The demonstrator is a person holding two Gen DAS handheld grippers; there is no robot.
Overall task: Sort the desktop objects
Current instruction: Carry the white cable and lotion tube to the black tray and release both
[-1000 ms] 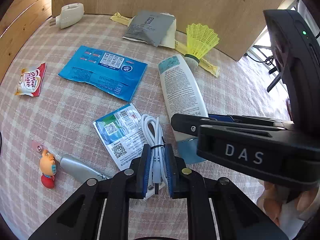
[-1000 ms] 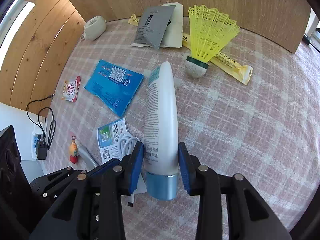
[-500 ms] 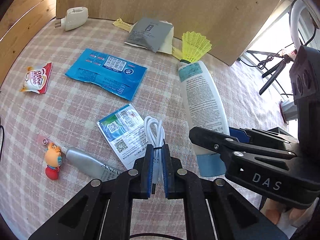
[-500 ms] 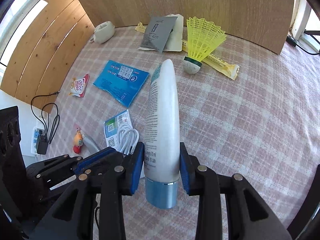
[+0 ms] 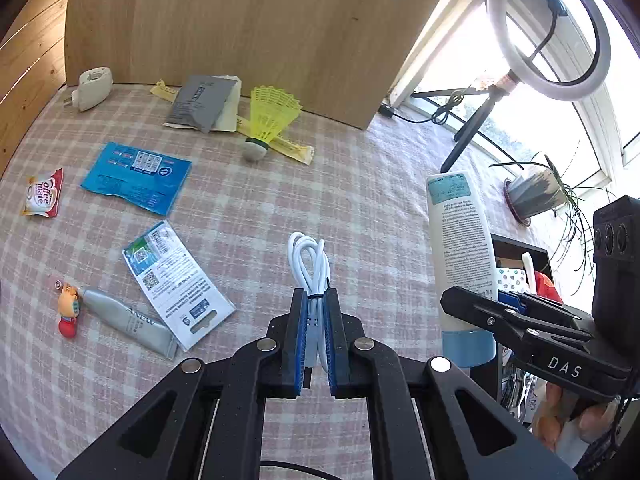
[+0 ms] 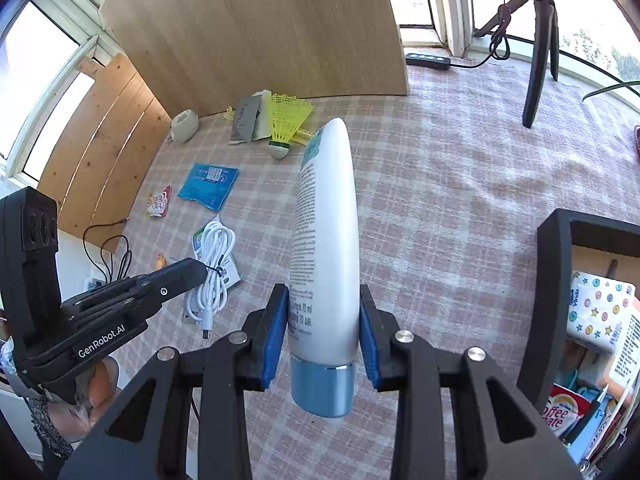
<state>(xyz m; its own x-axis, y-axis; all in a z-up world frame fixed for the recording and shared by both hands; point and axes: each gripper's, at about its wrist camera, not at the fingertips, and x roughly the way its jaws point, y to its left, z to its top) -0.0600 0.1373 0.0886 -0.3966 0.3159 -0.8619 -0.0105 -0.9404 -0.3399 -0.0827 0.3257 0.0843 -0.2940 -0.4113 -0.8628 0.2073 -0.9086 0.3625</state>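
Note:
My left gripper [image 5: 316, 300] is shut on a bundled white cable [image 5: 308, 256], which hangs lifted above the checked tablecloth [image 5: 360, 200]. The right wrist view shows the same cable [image 6: 214, 256] dangling from the left gripper [image 6: 196, 270]. My right gripper [image 6: 323, 296] is shut on a white tube with a blue cap [image 6: 326, 220], held near the cap with its tail pointing away. From the left wrist view the tube [image 5: 460, 240] stands in the air at the right, beside a black storage box [image 5: 520, 244].
On the cloth lie a yellow shuttlecock [image 5: 272, 120], a blue packet [image 5: 136, 178], a creamer sachet [image 5: 42, 196], a white QR packet [image 5: 176, 284], a silver tube [image 5: 124, 320] and a small toy [image 5: 68, 310]. The black box [image 6: 552, 280] holds several items. A ring light [image 5: 548, 28] and plant [image 5: 536, 196] stand at the right.
Both grippers have risen and swung right with their loads. The cable has come up off the QR packet, the tube off the cloth. The black box has come into view.

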